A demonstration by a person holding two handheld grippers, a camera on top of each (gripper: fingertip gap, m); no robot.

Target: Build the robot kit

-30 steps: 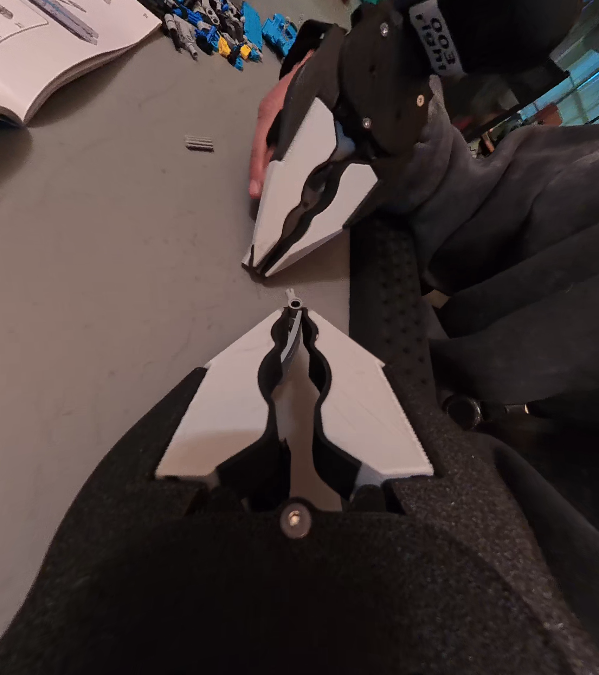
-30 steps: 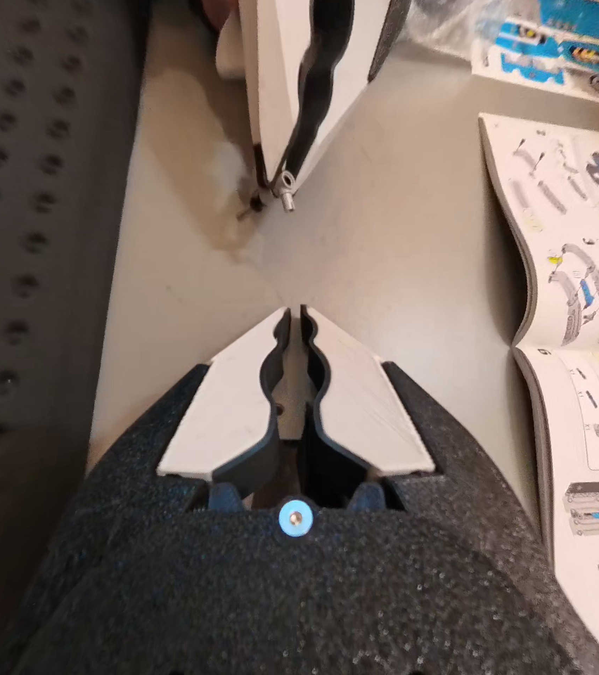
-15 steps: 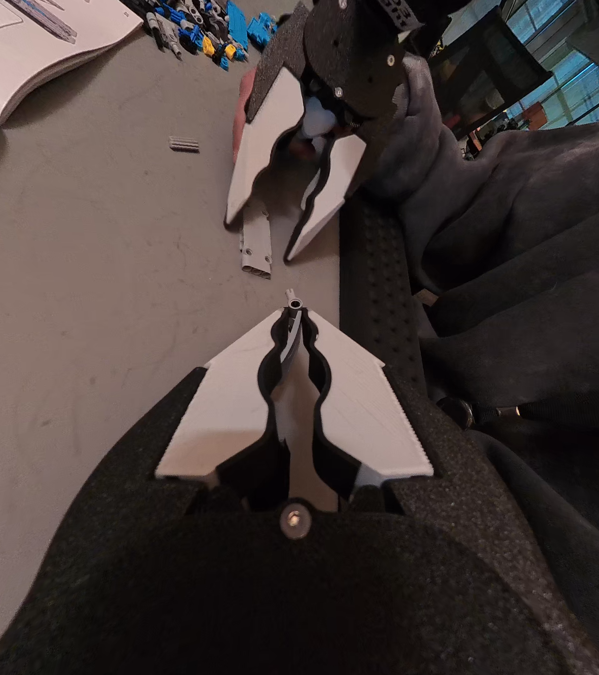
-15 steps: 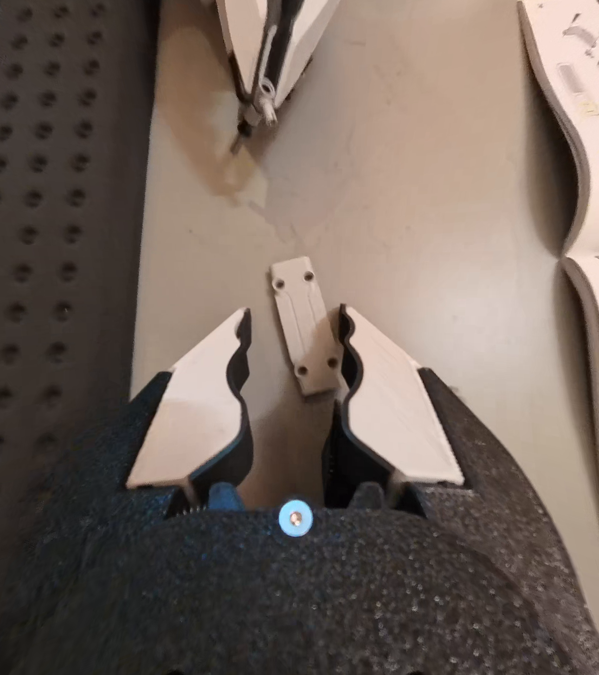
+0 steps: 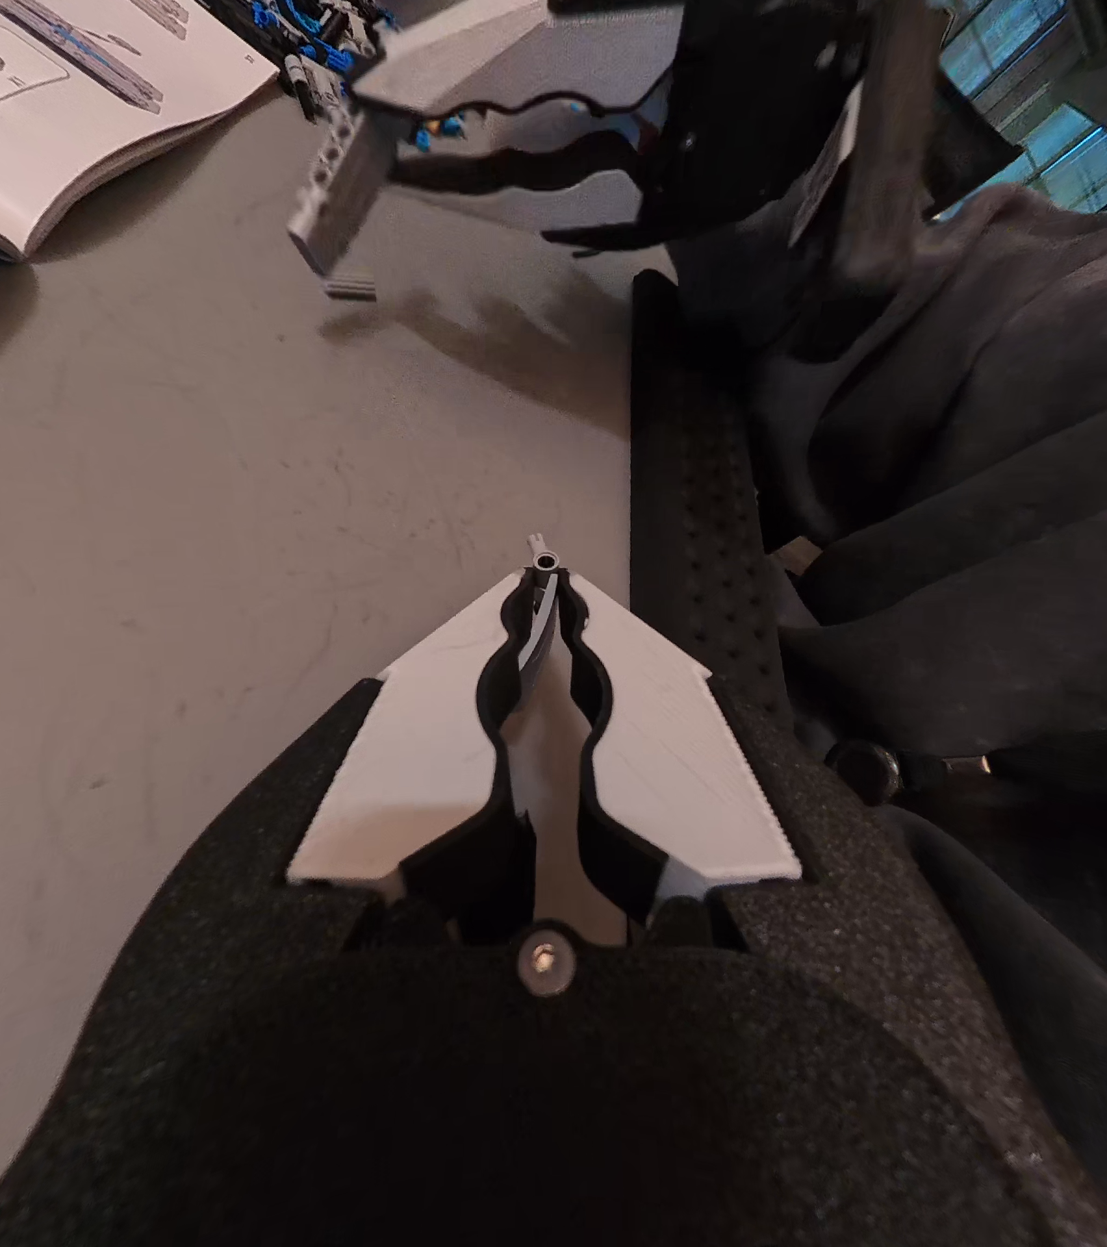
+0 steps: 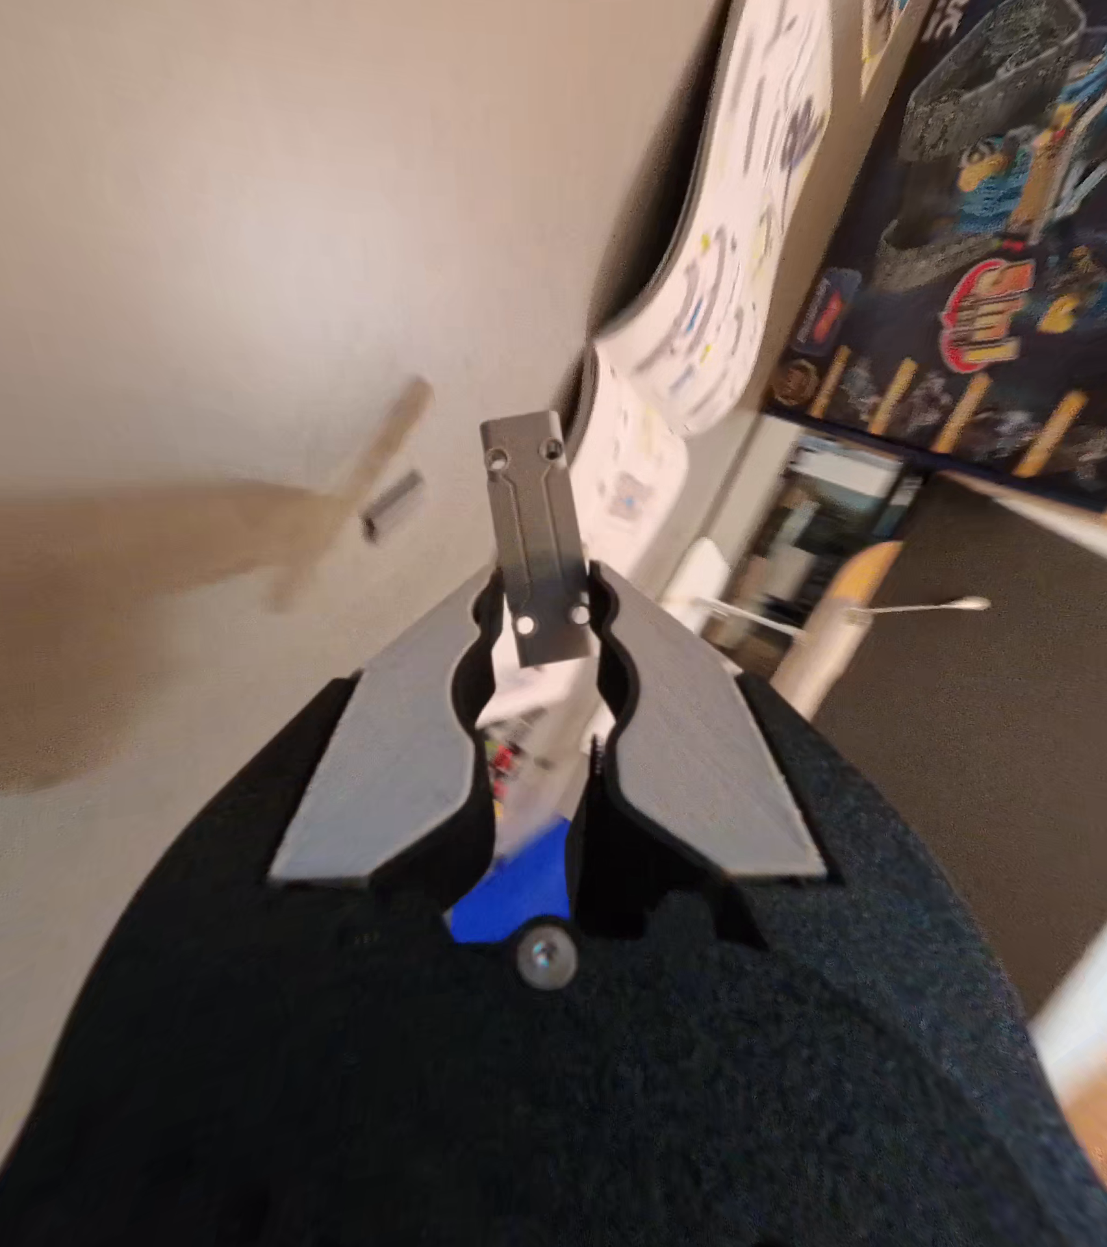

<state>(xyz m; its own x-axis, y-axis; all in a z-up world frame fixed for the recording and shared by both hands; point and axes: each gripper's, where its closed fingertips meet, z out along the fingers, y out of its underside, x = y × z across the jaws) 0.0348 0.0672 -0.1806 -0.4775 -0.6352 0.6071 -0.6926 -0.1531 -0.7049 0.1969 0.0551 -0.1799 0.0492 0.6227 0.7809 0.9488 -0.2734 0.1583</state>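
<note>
My left gripper [image 5: 545,575] is shut on a small grey brick piece [image 5: 545,561]; a short tube end sticks out past its tips, low over the grey table [image 5: 200,540]. My right gripper [image 6: 544,573] is shut on a flat grey panel [image 6: 530,513] with holes at both ends, held up off the table. The left wrist view shows it farther off [image 5: 382,135], tilted, with the panel [image 5: 335,196] hanging from its tips. A small ribbed grey piece [image 5: 352,289] lies on the table right under the panel; it also shows in the blurred right wrist view [image 6: 392,503].
An open instruction booklet [image 5: 31,101] lies at the far left and shows again in the right wrist view [image 6: 706,270], next to a dark printed box [image 6: 1010,236]. A pile of blue and grey bricks [image 5: 328,40] sits beyond. A black perforated strip [image 5: 692,472] edges the table by dark clothing [image 5: 942,540]. Across from one pair of fingers to the other is roughly 15 centimetres.
My right gripper opened over the flat grey panel on the table, shut on it, then lifted it and swung away. My left gripper has stayed still, holding its piece.
</note>
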